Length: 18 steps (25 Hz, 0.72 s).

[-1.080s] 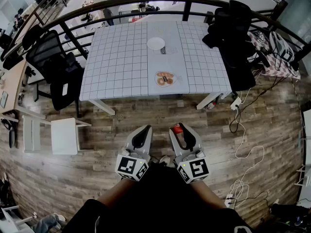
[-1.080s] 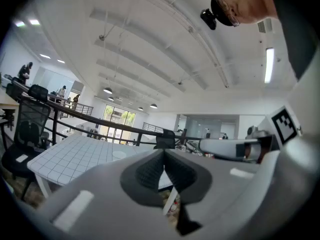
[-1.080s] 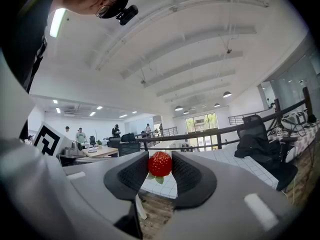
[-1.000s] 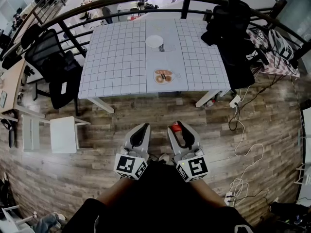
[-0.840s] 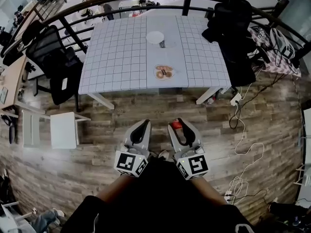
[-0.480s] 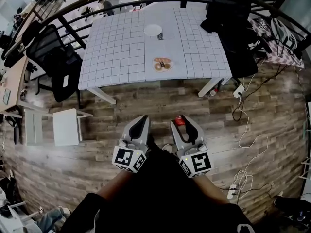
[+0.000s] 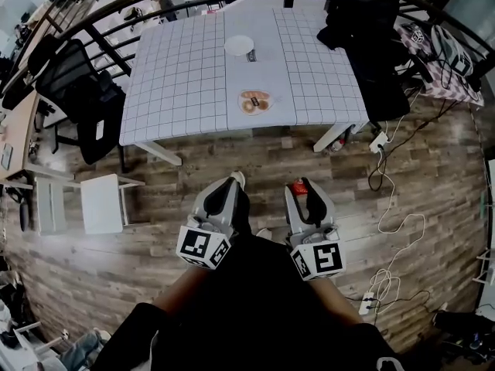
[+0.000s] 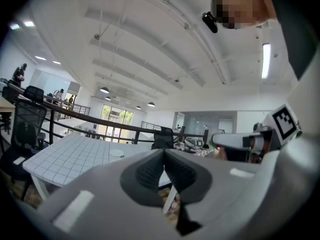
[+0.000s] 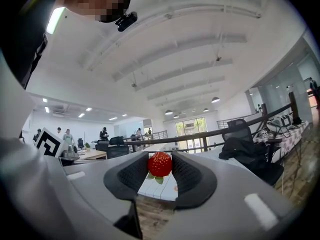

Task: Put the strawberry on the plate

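Since a second ago the bench (image 7: 178, 83) has slid toward the top of the head view, and my right gripper (image 7: 303, 189) has drifted toward the right of the frame, its marker cube sitting lower than it did. My left gripper (image 7: 227, 190) sits beside it, left of centre, both of them over the wooden floor (image 7: 116, 284) and well short of the bench.

My right gripper (image 9: 160, 159) is spread fairly wide and clamped on the strawberry (image 9: 160, 164); the two dark ribbed pads press on either side of it near their tips. My left gripper (image 8: 164, 155) is closed, its pads meeting at the tips with nothing between them.

The strawberry is bright red, plump and glossy, with a couple of green leaves hanging under it. In the head view the strawberry (image 7: 298, 185) shows as a small red spot at the tip of the right gripper, in the lower middle of the frame.

The white plate (image 7: 239, 45) lies on the checked bench cloth at the top centre of the head view, well apart from the fruit. A second dish with brown food (image 7: 253, 102) sits nearer the bench's front edge.
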Tool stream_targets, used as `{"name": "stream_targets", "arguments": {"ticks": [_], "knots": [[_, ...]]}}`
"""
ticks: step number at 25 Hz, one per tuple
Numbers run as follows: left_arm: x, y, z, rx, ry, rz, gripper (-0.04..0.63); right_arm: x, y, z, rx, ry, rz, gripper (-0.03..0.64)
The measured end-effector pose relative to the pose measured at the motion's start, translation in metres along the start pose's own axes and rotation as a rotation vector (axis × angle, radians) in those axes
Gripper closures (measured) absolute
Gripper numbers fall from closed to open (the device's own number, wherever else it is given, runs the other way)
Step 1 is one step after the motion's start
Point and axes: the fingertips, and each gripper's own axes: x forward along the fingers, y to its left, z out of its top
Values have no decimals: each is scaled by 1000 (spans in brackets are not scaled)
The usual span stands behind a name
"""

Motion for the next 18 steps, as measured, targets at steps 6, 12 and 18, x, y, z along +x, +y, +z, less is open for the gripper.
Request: {"name": "stream_targets", "arguments": {"ticks": [6, 12, 18], "knots": [[47, 39, -16, -18, -21, -15, 588, 54, -25, -20, -19, 15, -26, 474], [99, 73, -6, -42, 21, -22, 588, 112, -44, -13, -19, 50, -49, 474], [149, 119, 11, -69, 15, -37, 588, 190, -46, -7, -35, 103, -17, 474]]}}
